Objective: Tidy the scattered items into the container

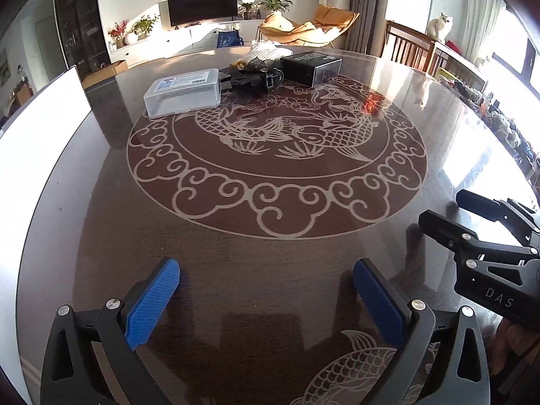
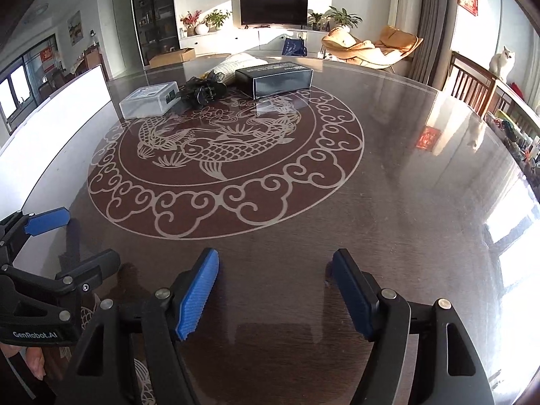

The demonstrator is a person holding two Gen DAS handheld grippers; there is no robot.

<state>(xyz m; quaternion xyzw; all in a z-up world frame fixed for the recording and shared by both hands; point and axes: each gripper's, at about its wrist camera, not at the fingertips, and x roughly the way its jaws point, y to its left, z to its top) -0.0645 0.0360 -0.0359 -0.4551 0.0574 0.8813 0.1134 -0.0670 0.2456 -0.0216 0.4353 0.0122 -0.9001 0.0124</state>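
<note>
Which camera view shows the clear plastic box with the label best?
The left wrist view: the clear plastic box appears larger there, with its label and barcode turned to the camera. In the right wrist view the same box is smaller, and its label is too small to make out.

Round dark wood table (image 1: 270, 270) under glass, pale carp-and-cloud medallion (image 1: 276, 155) at centre. White board (image 1: 40, 125) upright along its left edge. Beyond: curved dark monitor (image 1: 202, 5) on a white cabinet (image 2: 270, 38), potted plants (image 2: 341, 17) either side, orange lounge chair (image 1: 314, 27), wooden chair (image 2: 472, 84), white cat (image 2: 503, 62) perched on a ledge at right
</note>
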